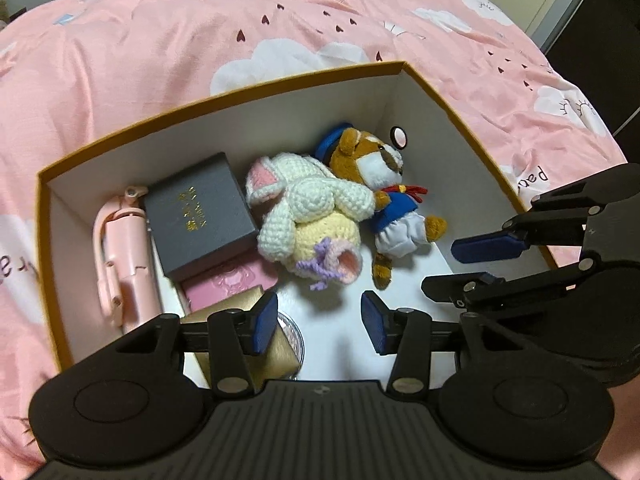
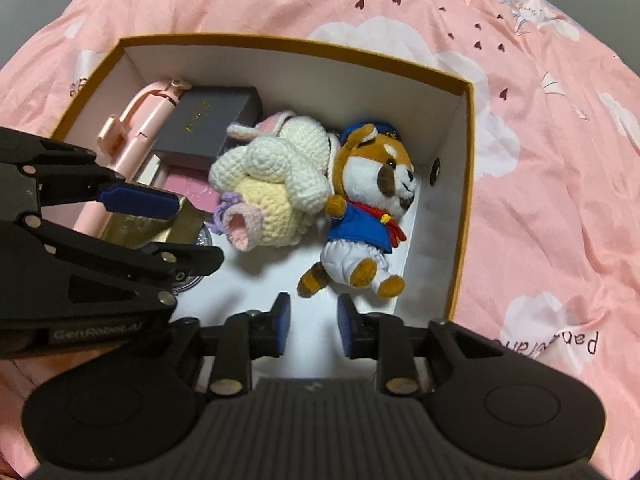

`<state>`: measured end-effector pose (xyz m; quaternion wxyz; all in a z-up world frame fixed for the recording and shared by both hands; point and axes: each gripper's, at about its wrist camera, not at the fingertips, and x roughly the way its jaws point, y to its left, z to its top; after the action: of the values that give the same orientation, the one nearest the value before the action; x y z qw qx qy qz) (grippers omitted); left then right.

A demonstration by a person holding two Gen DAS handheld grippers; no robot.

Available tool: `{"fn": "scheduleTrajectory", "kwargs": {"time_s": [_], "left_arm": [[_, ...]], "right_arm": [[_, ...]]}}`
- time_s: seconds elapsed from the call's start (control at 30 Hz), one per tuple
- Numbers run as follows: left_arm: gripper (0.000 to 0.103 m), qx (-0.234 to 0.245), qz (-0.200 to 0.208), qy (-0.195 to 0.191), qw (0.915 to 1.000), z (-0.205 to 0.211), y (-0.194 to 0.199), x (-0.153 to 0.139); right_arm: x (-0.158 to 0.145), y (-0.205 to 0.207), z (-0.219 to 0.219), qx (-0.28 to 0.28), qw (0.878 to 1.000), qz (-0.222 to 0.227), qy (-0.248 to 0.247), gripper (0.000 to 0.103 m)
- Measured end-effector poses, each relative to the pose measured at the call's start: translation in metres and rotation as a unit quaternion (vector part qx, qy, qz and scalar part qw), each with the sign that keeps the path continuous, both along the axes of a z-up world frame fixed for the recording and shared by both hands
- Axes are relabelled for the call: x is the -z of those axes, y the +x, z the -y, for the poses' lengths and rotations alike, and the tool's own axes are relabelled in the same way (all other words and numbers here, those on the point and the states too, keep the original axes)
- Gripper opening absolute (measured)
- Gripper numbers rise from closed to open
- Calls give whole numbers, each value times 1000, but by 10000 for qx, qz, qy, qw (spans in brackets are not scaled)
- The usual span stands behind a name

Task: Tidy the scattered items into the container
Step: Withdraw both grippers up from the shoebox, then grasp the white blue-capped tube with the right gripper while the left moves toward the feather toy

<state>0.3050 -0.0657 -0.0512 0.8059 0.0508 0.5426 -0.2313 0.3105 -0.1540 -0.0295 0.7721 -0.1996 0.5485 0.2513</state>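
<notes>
While both grippers hang above it, the open cardboard box with mustard rim and white inside (image 1: 224, 98) sits on the pink cloud-print bedspread (image 1: 160, 40). Inside lie a brown plush raccoon in blue sailor suit (image 2: 368, 204), touching a cream crocheted bunny (image 1: 308, 212), a dark grey gift box (image 1: 200, 216) and a pink folding stick (image 1: 124, 248). The left gripper (image 1: 318, 322) and right gripper (image 2: 314, 326) both have jaws apart, holding nothing.
</notes>
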Motion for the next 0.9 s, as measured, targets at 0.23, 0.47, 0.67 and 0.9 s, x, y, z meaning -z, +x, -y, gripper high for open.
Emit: {"fn": "scheduleTrajectory", "kwargs": {"time_s": [0.23, 0.47, 0.67, 0.9], "left_arm": [[54, -48, 297, -73, 9995, -7, -25, -28], [54, -85, 651, -91, 9978, -16, -61, -50], [54, -251, 1009, -25, 9946, -24, -98, -58], [54, -488, 1292, 272, 9900, -40, -139, -53]], "right_arm": [[-25, -24, 8, 14, 9987, 408, 302, 37], [-49, -52, 19, 67, 9937, 872, 697, 44], [-57, -86, 21, -60, 9900, 1131, 844, 50], [-53, -128, 29, 102, 9837, 1489, 1005, 50]]}}
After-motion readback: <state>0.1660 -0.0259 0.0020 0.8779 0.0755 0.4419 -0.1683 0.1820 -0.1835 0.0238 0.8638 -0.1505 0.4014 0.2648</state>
